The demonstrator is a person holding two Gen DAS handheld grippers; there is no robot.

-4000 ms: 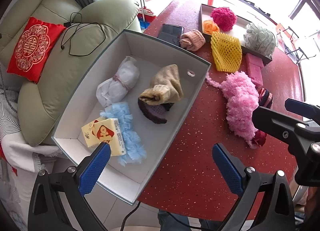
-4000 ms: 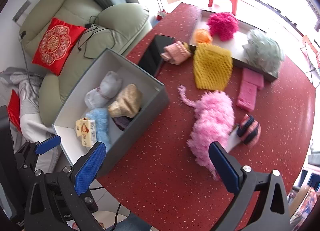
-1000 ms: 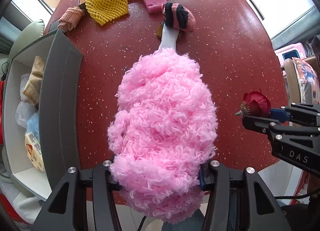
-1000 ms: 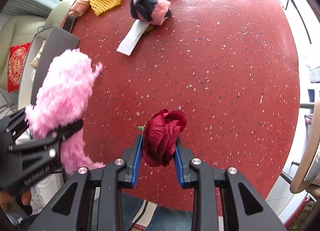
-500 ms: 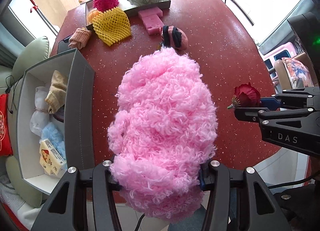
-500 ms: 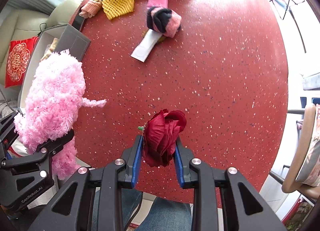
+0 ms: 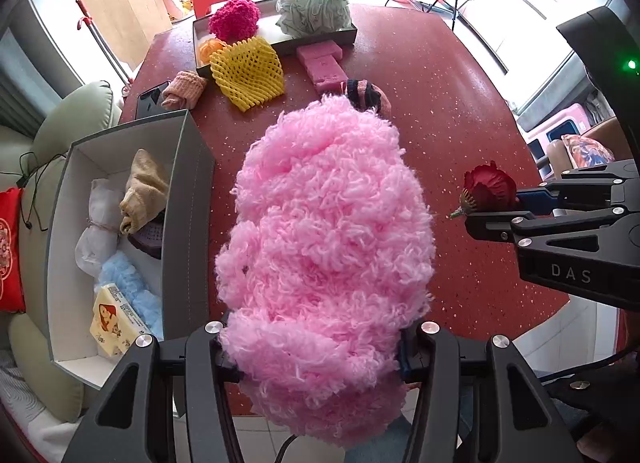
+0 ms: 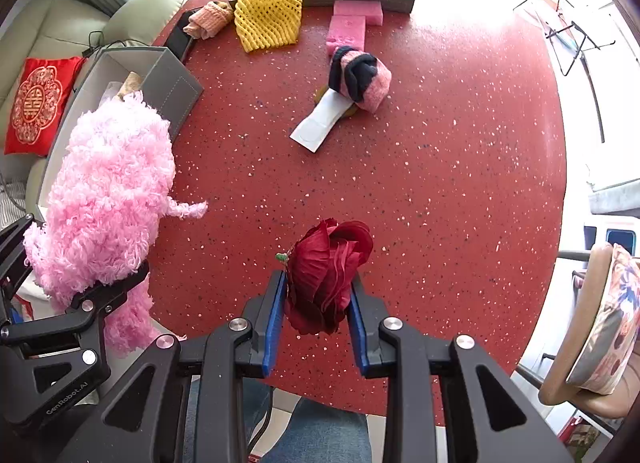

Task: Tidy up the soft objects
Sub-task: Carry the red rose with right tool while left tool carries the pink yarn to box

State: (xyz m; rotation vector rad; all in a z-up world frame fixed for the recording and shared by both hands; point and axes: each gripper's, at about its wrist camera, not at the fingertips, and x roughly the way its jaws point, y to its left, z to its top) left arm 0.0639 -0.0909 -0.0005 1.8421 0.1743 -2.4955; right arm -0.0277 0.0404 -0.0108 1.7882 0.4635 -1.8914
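The left gripper [image 7: 316,347] is clamped on a fluffy pink bundle of looped yarn [image 7: 326,239], a long shaggy oval held clear above the red speckled table [image 8: 440,167]; the fluff swallows both blue pads, so the contact itself is hidden, and in the right wrist view a thin fuzzy tail sticks out sideways from the bundle. The right gripper [image 8: 316,303] is closed on a dark red fabric rose [image 8: 326,275], its folded cloth petals squeezed between the blue pads, with a bit of green at its base. Beside the table's left edge sits a grey box with a white inside [image 7: 188,199], holding a tan knitted sock [image 7: 144,191], a white tied bundle [image 7: 98,231], a pale blue frilly thing [image 7: 128,283] and a small printed packet [image 7: 114,319]; a dark purple item under the sock is mostly covered. On the table lie a yellow foam net sleeve [image 8: 268,15], pink sponge blocks [image 8: 348,27], a rolled pink-and-black sock [image 8: 360,81] on a white strip, and a peach knitted roll [image 8: 210,19]. A shallow tray [image 7: 320,39] at the far end carries a magenta pom-pom [image 7: 234,23] and a pale green mesh puff [image 7: 314,13]; an orange thing there is half hidden behind the net.
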